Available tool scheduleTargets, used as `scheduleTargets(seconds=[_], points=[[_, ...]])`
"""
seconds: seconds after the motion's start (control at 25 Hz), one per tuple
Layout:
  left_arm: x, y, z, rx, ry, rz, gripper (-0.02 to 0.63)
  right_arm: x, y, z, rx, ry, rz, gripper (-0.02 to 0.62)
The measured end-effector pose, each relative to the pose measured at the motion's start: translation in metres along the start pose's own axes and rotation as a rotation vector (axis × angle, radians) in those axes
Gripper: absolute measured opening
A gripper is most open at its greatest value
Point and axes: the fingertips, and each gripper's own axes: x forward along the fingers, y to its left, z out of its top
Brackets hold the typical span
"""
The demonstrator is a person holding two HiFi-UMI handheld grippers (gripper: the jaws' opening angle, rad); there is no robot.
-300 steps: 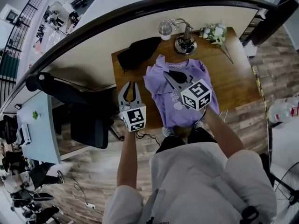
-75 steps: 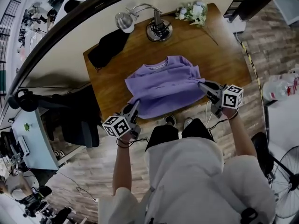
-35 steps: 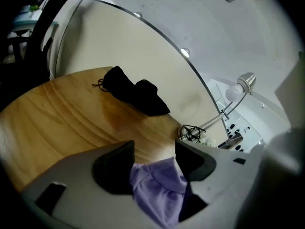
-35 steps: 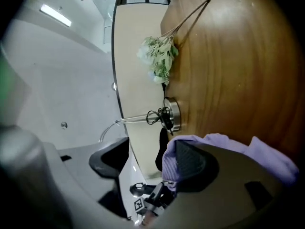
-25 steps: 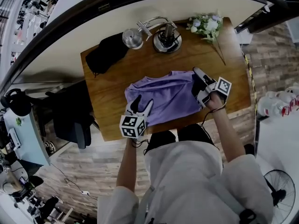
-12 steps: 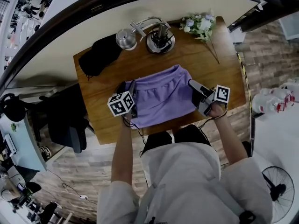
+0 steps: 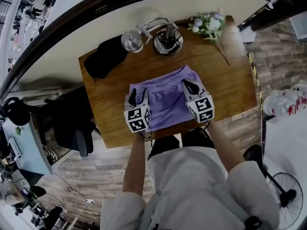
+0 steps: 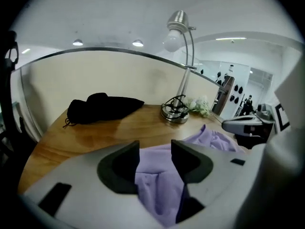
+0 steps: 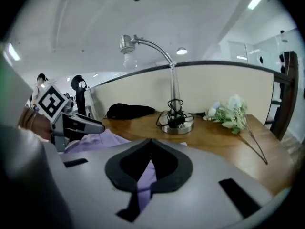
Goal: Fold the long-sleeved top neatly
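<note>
The purple long-sleeved top [image 7: 165, 97] lies partly folded in the middle of the wooden table [image 7: 230, 75]. My left gripper [image 7: 136, 96] is over the top's left edge. In the left gripper view its jaws [image 8: 155, 147] stand apart and are closing, with purple cloth [image 8: 157, 185] between them. My right gripper [image 7: 188, 85] sits on the top's right part. In the right gripper view its tips [image 9: 151, 141] meet, with a strip of purple cloth [image 9: 143, 180] caught behind them. More of the top [image 9: 90, 142] shows to the left there.
A desk lamp [image 7: 168, 40] stands at the table's back, its shade [image 7: 128, 41] to the left. A black bundle [image 7: 105, 56] lies at the back left. A sprig of flowers [image 7: 208, 25] lies at the back right. A dark chair [image 7: 72, 123] stands left of the table.
The right gripper has come in from the top's right edge onto the cloth and rolled so its cube faces up. The left gripper has shifted slightly right, over the top's left edge.
</note>
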Motion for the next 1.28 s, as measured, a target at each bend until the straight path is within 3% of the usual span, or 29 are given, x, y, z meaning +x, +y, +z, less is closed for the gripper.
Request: scheduleTargets(seconds=[0.12, 0.24, 0.44, 0.64, 0.84, 1.08, 1.28], points=[[0.004, -0.006, -0.023, 0.033, 0.022, 0.052, 0.2, 0.012, 0.009, -0.017, -0.01, -0.016, -0.077, 0.009], [0.008, 0.015, -0.048, 0.022, 0.056, 0.115, 0.188, 0.012, -0.013, -0.042, 0.071, 0.024, -0.113, 0.009], [0.01, 0.033, -0.049, -0.066, 0.031, 0.127, 0.157, 0.011, -0.044, -0.058, 0.243, 0.035, -0.077, 0.009], [0.005, 0.032, -0.046, -0.074, 0.037, 0.135, 0.146, 0.007, -0.045, -0.053, 0.293, 0.041, -0.051, 0.009], [-0.031, 0.023, -0.032, -0.05, -0.027, 0.119, 0.146, -0.045, -0.061, -0.04, 0.296, -0.02, -0.092, 0.009], [-0.056, -0.019, -0.051, -0.03, -0.008, 0.057, 0.146, -0.101, -0.082, -0.104, 0.376, 0.094, -0.163, 0.047], [-0.036, -0.083, -0.05, 0.02, -0.001, -0.048, 0.146, -0.115, -0.071, -0.133, 0.536, 0.11, -0.123, 0.116]])
